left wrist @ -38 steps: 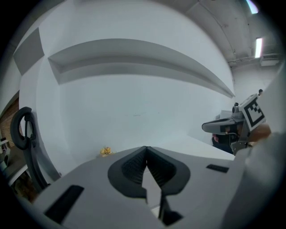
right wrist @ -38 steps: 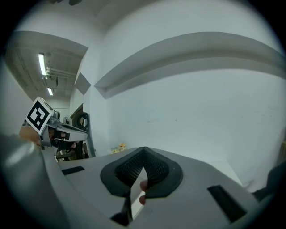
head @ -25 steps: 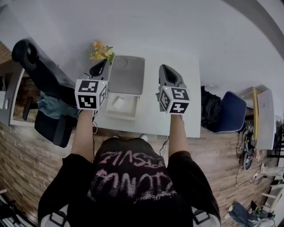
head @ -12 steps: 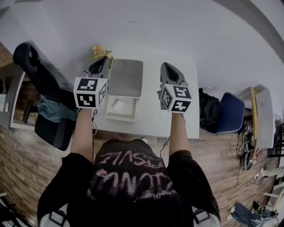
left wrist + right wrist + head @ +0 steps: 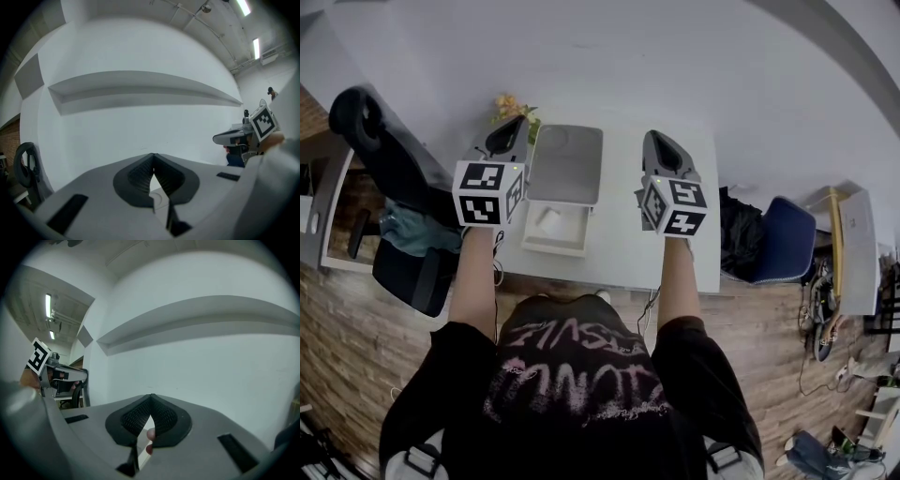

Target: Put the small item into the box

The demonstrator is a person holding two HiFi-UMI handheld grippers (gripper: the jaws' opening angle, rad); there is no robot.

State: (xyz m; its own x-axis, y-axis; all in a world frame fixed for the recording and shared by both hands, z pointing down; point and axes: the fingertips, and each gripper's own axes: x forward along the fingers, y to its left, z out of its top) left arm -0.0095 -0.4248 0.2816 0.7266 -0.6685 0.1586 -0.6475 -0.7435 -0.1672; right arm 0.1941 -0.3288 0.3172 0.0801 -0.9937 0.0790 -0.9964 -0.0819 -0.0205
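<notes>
Both grippers are up above the table (image 5: 619, 253) and hold nothing. The L gripper (image 5: 153, 160) has its jaws pressed together at the tips, only the white wall in front of them. The R gripper (image 5: 150, 401) is the same, jaws closed and empty. Something small and pinkish shows through the slit below its tips, I cannot tell what it is.

The small item (image 5: 549, 219) looks white and lies inside the box (image 5: 546, 246), in the lower tray part. The grey lid (image 5: 567, 167) is folded open behind it. So I judge the placing as done, maybe only the lid remains.

What can go wrong from here:
- Both gripper views look at the wall, not at the table. I have only the head view for coming down, and there the box is small. A bad aim can hit the tray rim instead of the lid.
- The box sits near the table edge on my side. A push toward me w/ closed jaws could slide it off, and the item w/ it.
- The item seems loose in the tray, so a knock may throw it out.
- The flowers (image 5: 514, 107) stand near the L gripper tip. A wide swing to the lid from this side can tip them.
</notes>
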